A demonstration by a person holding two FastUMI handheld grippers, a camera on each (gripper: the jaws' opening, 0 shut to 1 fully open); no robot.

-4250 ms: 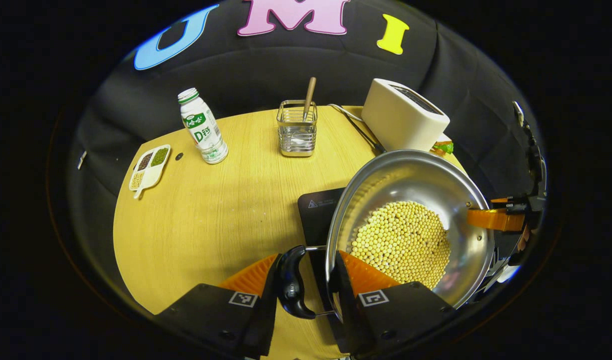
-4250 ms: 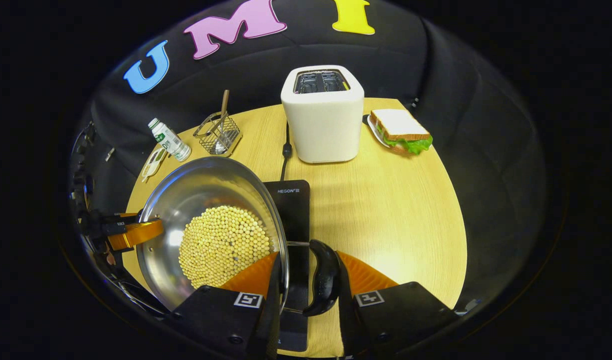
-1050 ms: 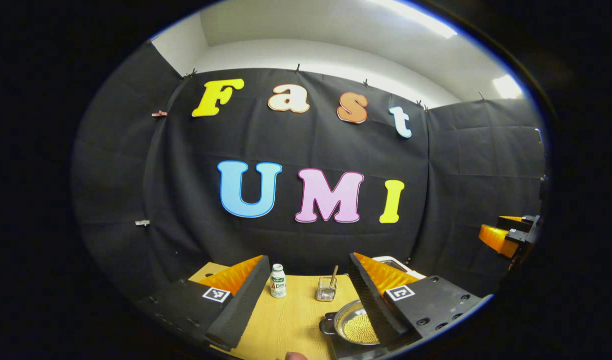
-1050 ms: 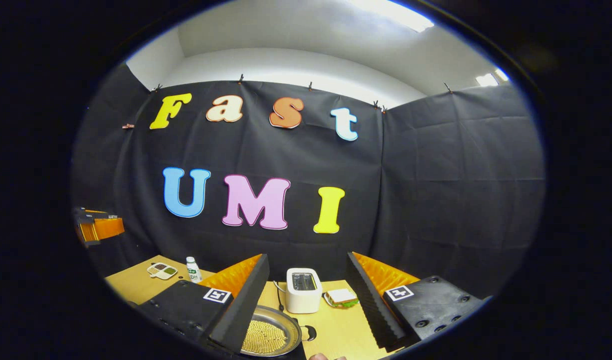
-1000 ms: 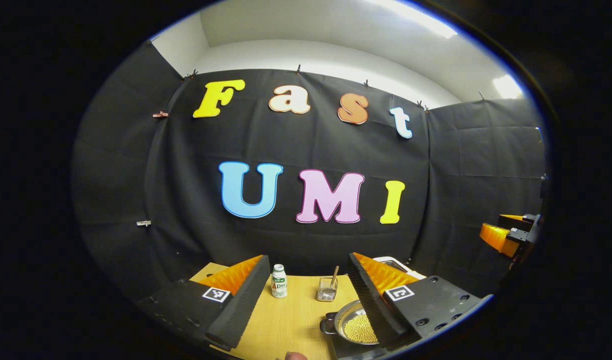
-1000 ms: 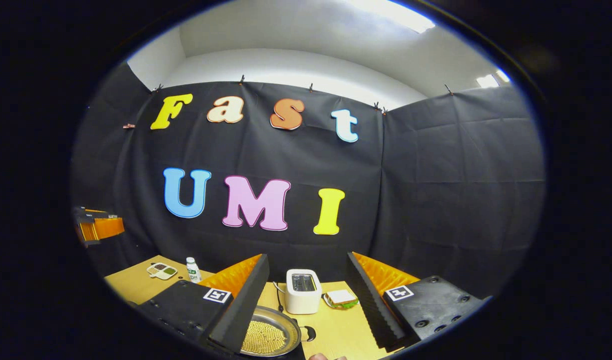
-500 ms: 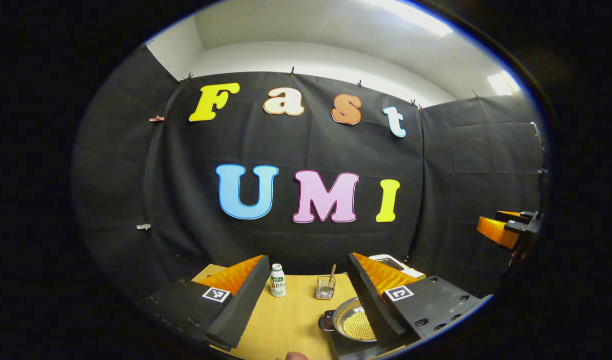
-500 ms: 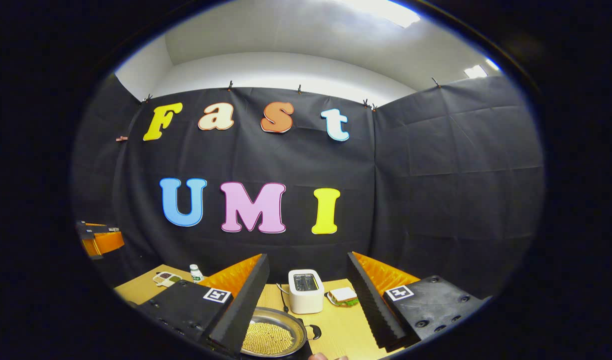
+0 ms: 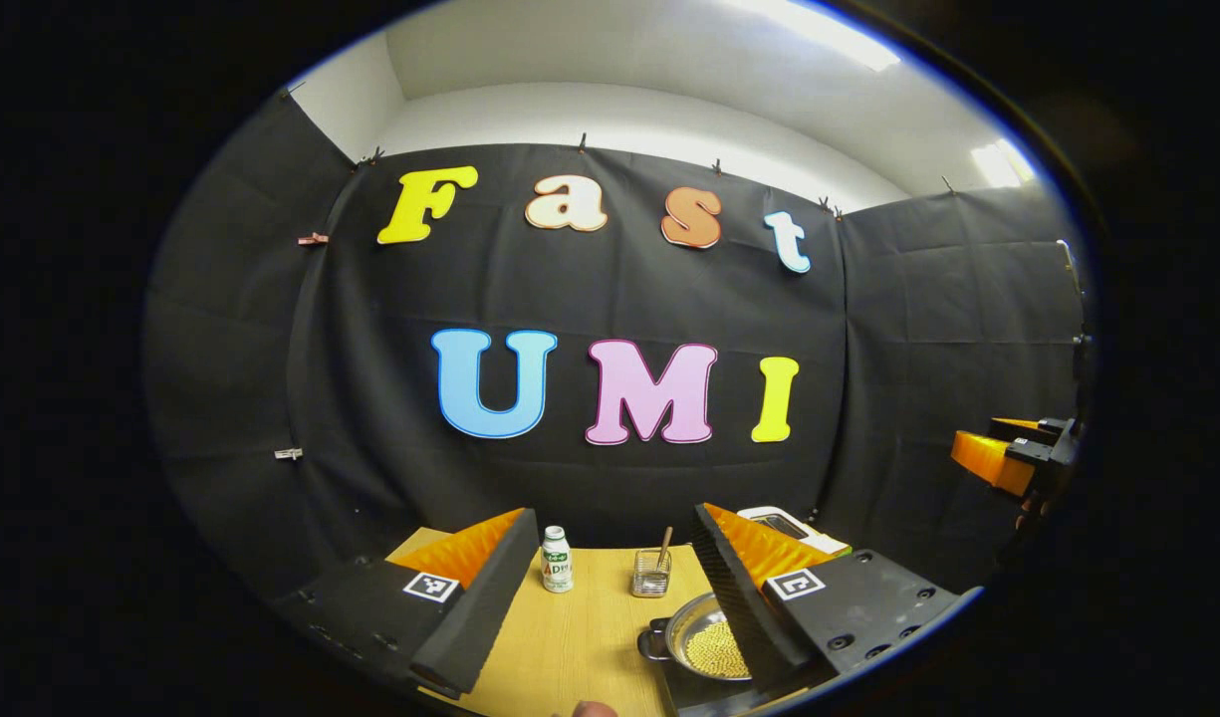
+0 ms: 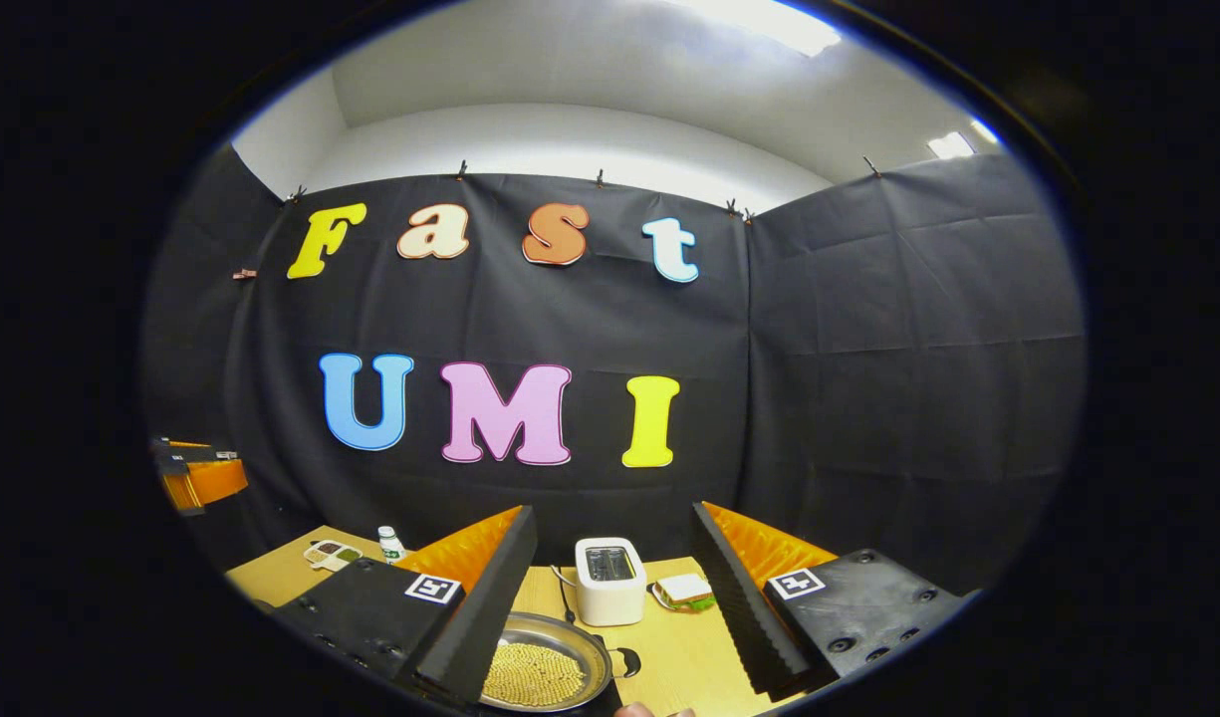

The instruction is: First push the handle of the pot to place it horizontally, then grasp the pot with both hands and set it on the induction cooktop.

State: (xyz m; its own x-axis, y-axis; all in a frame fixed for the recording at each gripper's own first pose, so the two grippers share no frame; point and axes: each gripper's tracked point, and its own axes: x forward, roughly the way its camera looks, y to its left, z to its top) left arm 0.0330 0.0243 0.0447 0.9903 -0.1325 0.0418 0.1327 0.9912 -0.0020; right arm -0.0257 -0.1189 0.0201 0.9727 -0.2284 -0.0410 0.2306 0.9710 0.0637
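STEP: placement judged complete | POT: pot [image 10: 545, 674] seated on induction cooktop [image 9: 691, 687], below and ahead of fingers | FINGERS: left gripper [image 9: 610, 568] and right gripper [image 10: 614, 568] spread wide, holding nothing | NEXT: none required.

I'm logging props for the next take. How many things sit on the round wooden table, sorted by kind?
Cookware: 2, the steel pot of yellow beans and the black induction cooktop under it.
Appliances: 1, white toaster.
Food and drink: 3, white milk bottle, sandwich with lettuce, white sample tray of beans.
Holders: 1, wire utensil basket.
Total: 7.
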